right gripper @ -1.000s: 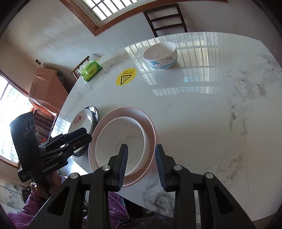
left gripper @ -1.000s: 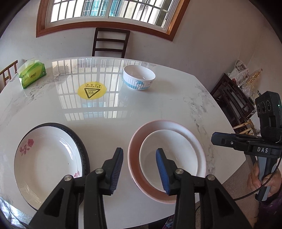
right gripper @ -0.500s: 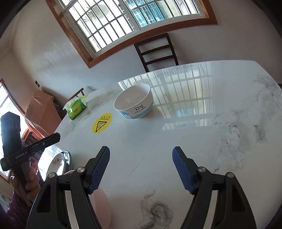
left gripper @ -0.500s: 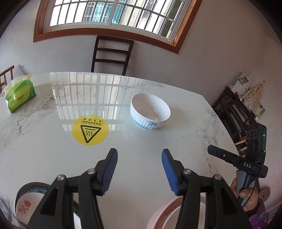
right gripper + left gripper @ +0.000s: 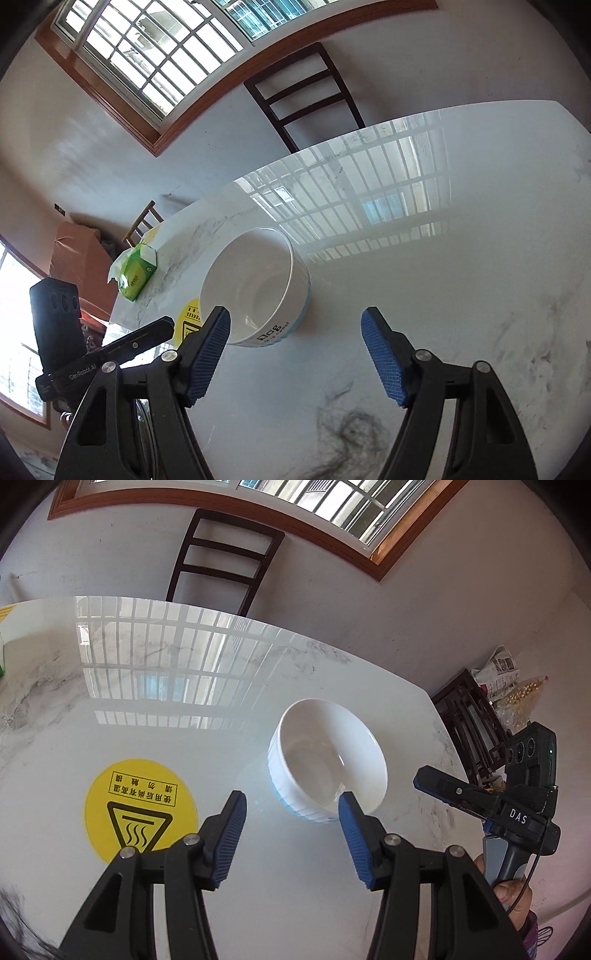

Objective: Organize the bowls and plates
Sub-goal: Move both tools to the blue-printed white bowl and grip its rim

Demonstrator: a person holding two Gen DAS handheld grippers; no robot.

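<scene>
Only one dish in view rn: a white bowl (image 5: 327,764) w/ a pale blue band at the base, sitting upright on the marble table (image 5: 155,716), mouth up. It's round so no real long axis; the black lettering on its side faces the right wrist cam. It sits toward the table's right edge, not far from the far right corner, and just right of the yellow hot-surface sticker (image 5: 138,810) stuck on the top.

Left gripper (image 5: 291,814) hangs above the table w/ jaws wide apart, nothing between them. It's angled down toward the surface; the right blue pad tip overlaps the bowl's near rim in the left wrist view, can't tell if it's touching. The other pad is over bare marble between sticker and bowl.

Right gripper (image 5: 295,330) is also spread wide, holding nothing, pitched down at the table. Its left pad lines up w/ the bowl's near-left side, contact unclear; the right pad is well apart from the bowl over bare marble.

Green tissue pack (image 5: 136,269) is near the far left edge. Dark wooden chair (image 5: 221,559) stands behind the far edge against the wall.
</scene>
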